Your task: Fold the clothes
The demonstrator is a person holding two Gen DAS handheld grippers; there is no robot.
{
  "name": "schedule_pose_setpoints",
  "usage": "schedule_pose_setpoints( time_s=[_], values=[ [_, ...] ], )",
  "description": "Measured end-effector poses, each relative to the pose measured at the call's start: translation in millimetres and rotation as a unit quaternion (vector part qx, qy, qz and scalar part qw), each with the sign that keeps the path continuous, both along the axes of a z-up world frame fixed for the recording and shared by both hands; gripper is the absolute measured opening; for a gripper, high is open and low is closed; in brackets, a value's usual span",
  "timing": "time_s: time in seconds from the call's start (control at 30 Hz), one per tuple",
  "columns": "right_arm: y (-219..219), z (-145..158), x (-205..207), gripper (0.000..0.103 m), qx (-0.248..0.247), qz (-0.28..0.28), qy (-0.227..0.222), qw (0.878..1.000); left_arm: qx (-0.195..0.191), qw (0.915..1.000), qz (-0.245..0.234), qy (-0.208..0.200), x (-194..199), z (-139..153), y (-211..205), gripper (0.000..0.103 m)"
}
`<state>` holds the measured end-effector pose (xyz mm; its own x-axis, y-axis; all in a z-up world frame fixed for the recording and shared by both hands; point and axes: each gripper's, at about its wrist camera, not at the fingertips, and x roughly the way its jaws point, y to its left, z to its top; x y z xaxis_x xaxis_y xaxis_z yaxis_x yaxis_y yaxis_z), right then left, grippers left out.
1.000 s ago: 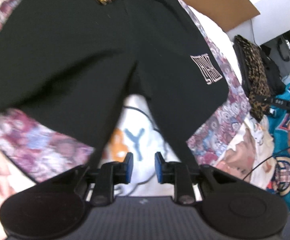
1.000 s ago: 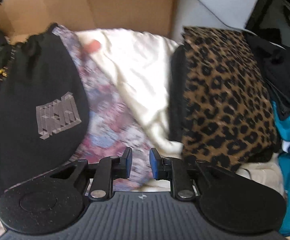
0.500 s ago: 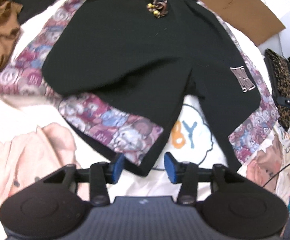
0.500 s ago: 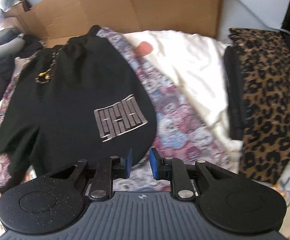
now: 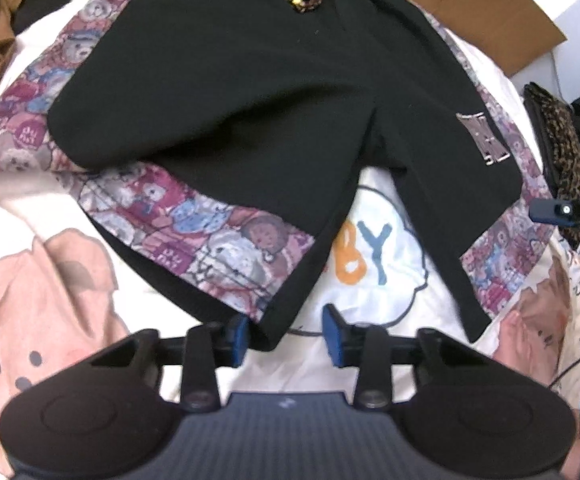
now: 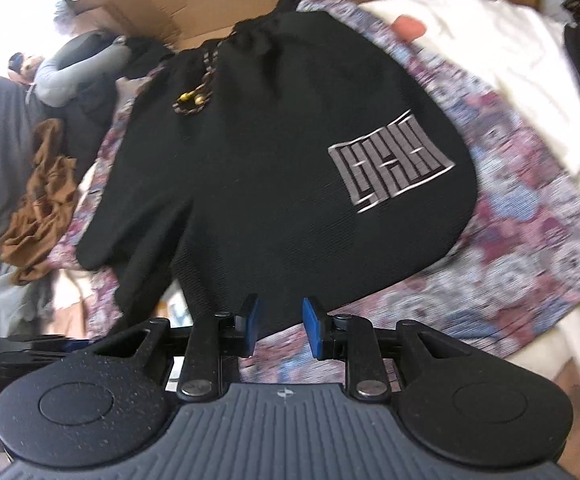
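Left gripper: my black two-finger left gripper with blue pads (image 5: 286, 335) has its jaws spread wide; nothing is pinched between them; I see it level, pointing forward and down.
Left pads: the blue rubber pads (image 5: 238, 336) face each other well apart.
Right gripper: my black two-finger right gripper with blue pads (image 6: 281, 327) stands parted, at a narrower gap than the left; I see nothing held in it.
Right pads: the blue pads (image 6: 312, 329) are parallel and not touching.
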<state>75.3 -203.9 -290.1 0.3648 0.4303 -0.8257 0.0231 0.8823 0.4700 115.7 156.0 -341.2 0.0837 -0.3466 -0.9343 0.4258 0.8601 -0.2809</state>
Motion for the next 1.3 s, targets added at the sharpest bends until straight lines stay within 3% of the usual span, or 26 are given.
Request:
schedule_pose_setpoints(
  time_s=[0.1, 0.27, 0.7, 0.9, 1.3],
  values=[
    [6.1, -4.1, -1.5, 0.031, 0.025, 0.007, 0.004, 1.000, 0.000, 0.9998, 0.015, 0.015, 2.1, -8.0, 3.5, 0.016],
    [19.2, -14.4, -3.2, 0.031, 0.067, 0.020, 0.021, 0.997, -0.016, 0.9989, 0.033, 0.028, 4.6, -7.9, 7.9, 0.002],
    [79.0, -51.3, 3.6, 0.034, 0.173, 0.084, 0.068, 0.979, -0.078, 0.9939, 0.036, 0.069, -4.5, 14.5, 8.7, 0.001],
    [95.8, -75.9, 5.6, 0.033, 0.250, 0.079, 0.097, 0.960, -0.111, 0.9869, 0.057, 0.102, -5.8, 9.3, 10.0, 0.001],
    [115.0, -103.2, -1.0, 0.033, 0.345, 0.048, 0.158, 0.924, -0.133, 0.9855, 0.030, 0.102, -12.6, 16.4, -1.8, 0.001]
  ],
)
